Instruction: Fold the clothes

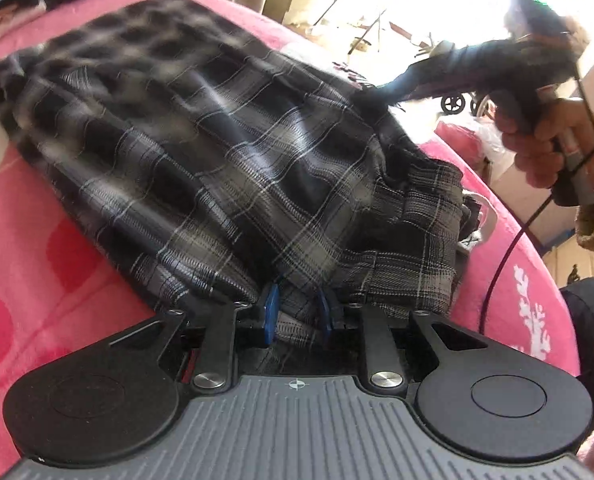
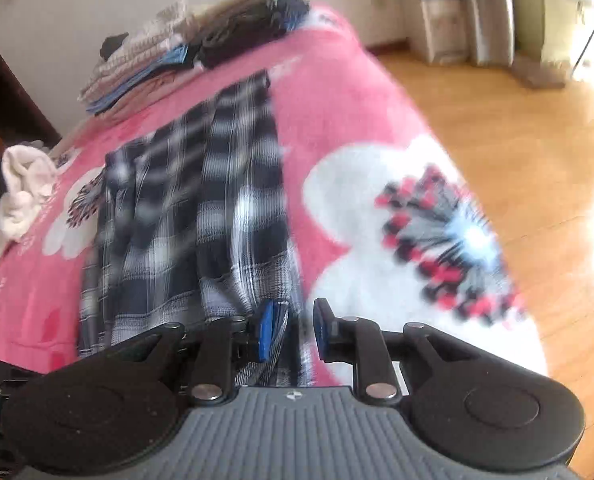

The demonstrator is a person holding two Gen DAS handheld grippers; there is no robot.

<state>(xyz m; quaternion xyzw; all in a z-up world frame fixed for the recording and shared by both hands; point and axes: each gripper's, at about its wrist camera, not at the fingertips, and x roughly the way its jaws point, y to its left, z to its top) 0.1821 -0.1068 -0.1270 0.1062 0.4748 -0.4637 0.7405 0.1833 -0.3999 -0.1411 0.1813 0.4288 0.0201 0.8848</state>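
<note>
Across both views a pink fleece blanket (image 2: 337, 92) is spread, soft and fuzzy, printed with large white flowers with red and black centres. On it, filling the middle of the left wrist view, one plaid garment (image 1: 201, 152) is laid out: thin woven cloth in black, grey and white checks, rumpled into soft folds, with its gathered edge bunched at the right centre. In the right wrist view the same garment (image 2: 193, 216) runs from the middle of the frame down to the lower centre. At the upper left of that view two stacks of folded clothes (image 2: 185, 48) are seen, one pale and striped, one dark; a crumpled white cloth (image 2: 21, 192) lies at the left edge. A glossy wooden floor (image 2: 517, 128) fills the right side.

At the bottom centre of the left wrist view, the left gripper (image 1: 299, 312) is set with its blue pads narrowly apart and plaid cloth pinched between them. The right gripper (image 2: 293, 330) is seen with its pads somewhat parted, a fold of the garment's edge lying against the left pad; whether it is clamped cannot be told.
</note>
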